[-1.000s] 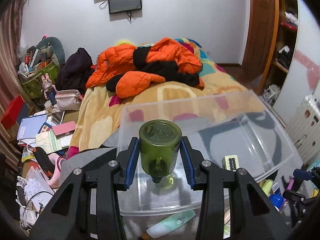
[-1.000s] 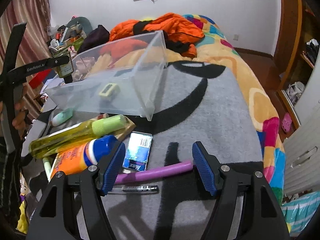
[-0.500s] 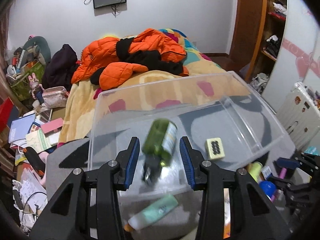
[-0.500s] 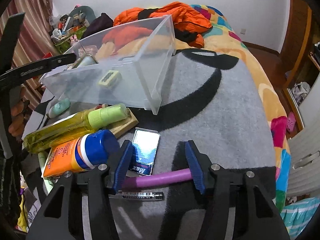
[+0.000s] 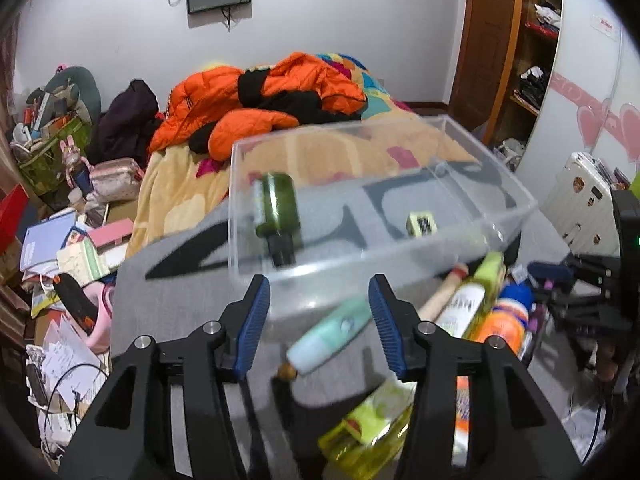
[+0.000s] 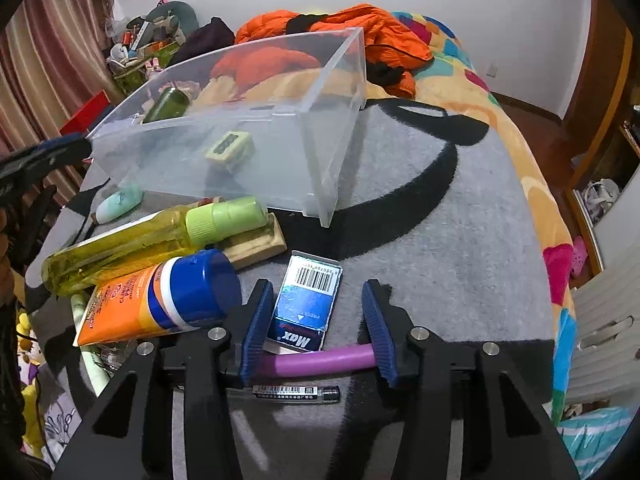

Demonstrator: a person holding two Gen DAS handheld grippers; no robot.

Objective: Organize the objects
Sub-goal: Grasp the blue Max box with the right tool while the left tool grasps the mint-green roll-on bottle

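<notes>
A dark green bottle (image 5: 276, 208) lies on its side inside the clear plastic bin (image 5: 400, 128), left of a small yellow-green block (image 5: 420, 223). My left gripper (image 5: 318, 320) hangs in front of the bin's near wall; its jaws are opening and grip nothing, and a mint tube (image 5: 328, 336) lies on the blanket below them. My right gripper (image 6: 316, 328) is low over the grey blanket and its jaws are closing. A blue Max box (image 6: 308, 304) and a purple stick (image 6: 320, 360) lie between them, and neither is visibly pinched.
Left of the right gripper lie an orange tube with a blue cap (image 6: 160, 304), a yellow bottle (image 6: 140, 240) and a wooden block (image 6: 256, 244). A pen (image 6: 296, 391) lies under the fingers. Orange jackets (image 5: 260, 96) are piled on the bed behind the bin; clutter fills the floor at left.
The left gripper let go of the green bottle, which dropped into the bin and tipped over; the gripper then drew back and widened. The right jaws narrowed around the blue box and purple stick.
</notes>
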